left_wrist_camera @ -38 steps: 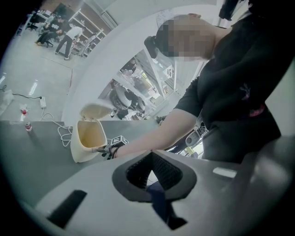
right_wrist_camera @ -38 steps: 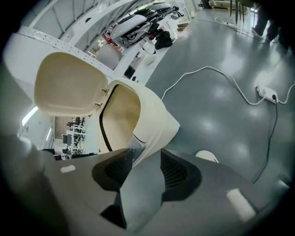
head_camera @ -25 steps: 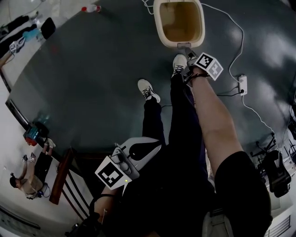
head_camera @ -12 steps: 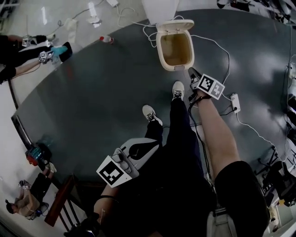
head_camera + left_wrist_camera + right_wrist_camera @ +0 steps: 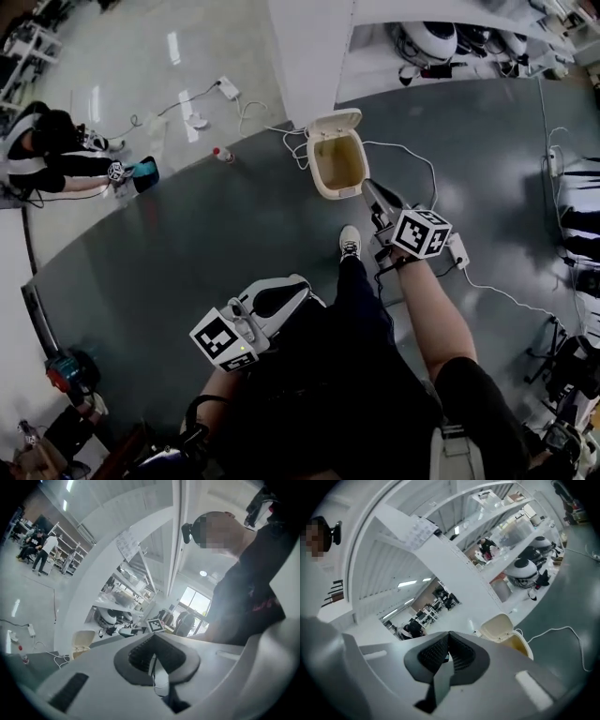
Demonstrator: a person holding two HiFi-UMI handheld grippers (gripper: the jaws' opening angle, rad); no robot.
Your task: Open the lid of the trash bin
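Note:
The cream trash bin (image 5: 330, 167) stands on the dark floor by a white pillar, with its lid (image 5: 335, 123) swung up and the yellowish inside showing. In the right gripper view the bin (image 5: 517, 644) lies lower right, its lid (image 5: 496, 625) upright behind it. My right gripper (image 5: 368, 186) hangs in the air just right of the bin's front edge, apart from it, shut and empty. Its pads (image 5: 440, 654) meet in the right gripper view. My left gripper (image 5: 300, 282) is held close to my body, shut (image 5: 153, 638), with nothing in it.
A white power strip (image 5: 459, 251) and its cable (image 5: 403, 150) lie right of the bin. A bottle (image 5: 221, 155) lies to its left. A person (image 5: 56, 159) sits on the floor far left. Shelves with white equipment (image 5: 433, 37) stand behind. My shoe (image 5: 349, 241) is below the bin.
The right gripper has lifted away from the bin's front rim and now hangs above the floor. The left gripper rose a little. The bin looks smaller and farther off, its lid open throughout.

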